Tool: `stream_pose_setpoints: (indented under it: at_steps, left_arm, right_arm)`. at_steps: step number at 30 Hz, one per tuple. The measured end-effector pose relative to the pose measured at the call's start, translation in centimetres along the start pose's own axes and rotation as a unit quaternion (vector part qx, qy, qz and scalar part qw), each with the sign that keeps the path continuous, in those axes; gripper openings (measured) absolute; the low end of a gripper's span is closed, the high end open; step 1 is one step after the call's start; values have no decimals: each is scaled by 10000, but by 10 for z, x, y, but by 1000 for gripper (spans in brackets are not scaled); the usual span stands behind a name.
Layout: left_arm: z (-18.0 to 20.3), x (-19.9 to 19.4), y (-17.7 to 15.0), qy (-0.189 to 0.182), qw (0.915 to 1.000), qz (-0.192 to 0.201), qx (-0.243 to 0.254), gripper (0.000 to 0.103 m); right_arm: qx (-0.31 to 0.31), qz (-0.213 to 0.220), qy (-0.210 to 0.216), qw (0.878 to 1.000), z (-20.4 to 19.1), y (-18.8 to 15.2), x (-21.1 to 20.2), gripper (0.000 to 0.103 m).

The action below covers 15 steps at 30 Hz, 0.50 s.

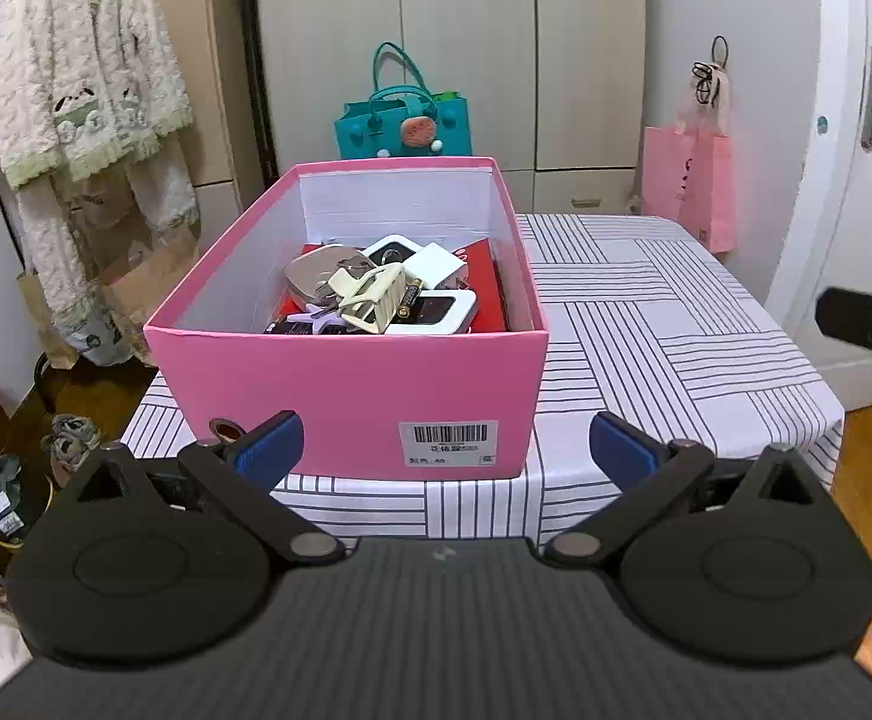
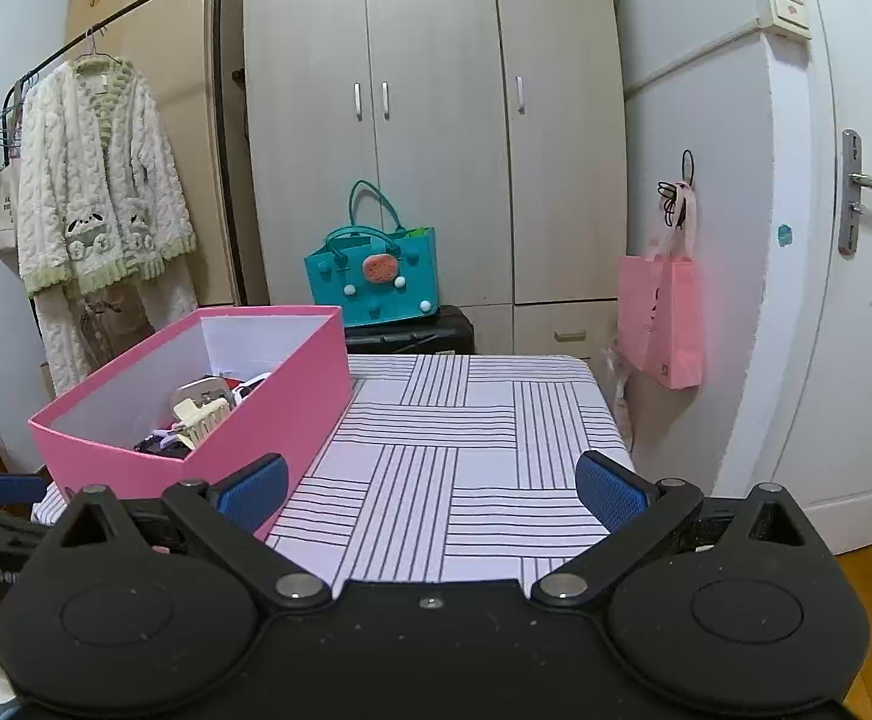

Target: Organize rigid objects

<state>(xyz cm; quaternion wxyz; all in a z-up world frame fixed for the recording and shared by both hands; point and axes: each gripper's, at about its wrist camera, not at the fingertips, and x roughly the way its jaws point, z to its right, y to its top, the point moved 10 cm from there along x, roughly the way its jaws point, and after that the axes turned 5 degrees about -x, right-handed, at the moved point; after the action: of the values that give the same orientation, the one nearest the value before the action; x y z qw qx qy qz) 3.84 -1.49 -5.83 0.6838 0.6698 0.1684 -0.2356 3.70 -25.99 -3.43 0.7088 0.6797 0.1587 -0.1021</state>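
A pink box (image 1: 340,396) stands on the striped tablecloth (image 1: 676,312), holding several rigid objects: a cream hair claw (image 1: 370,294), a silver tin (image 1: 316,273), white chargers (image 1: 433,264) and a red case. My left gripper (image 1: 445,447) is open and empty, just in front of the box's near wall. The box also shows in the right wrist view (image 2: 292,384), to the left. My right gripper (image 2: 430,489) is open and empty over the tablecloth (image 2: 466,450), to the right of the box.
A teal tote bag (image 2: 376,276) sits on a black case behind the table. A pink bag (image 2: 664,318) hangs on the white wall at right. A robe (image 2: 100,210) hangs on a rack at left. Shoes lie on the wooden floor (image 1: 70,438).
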Motion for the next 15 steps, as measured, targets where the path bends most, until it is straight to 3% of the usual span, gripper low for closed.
stream_pose_setpoints:
  at_steps: [15]
  left_arm:
    - [6,-11,-5,197,9997,170,-4,103]
  right_arm:
    - [-195,164,-61,9997,-9,-10,-14,103]
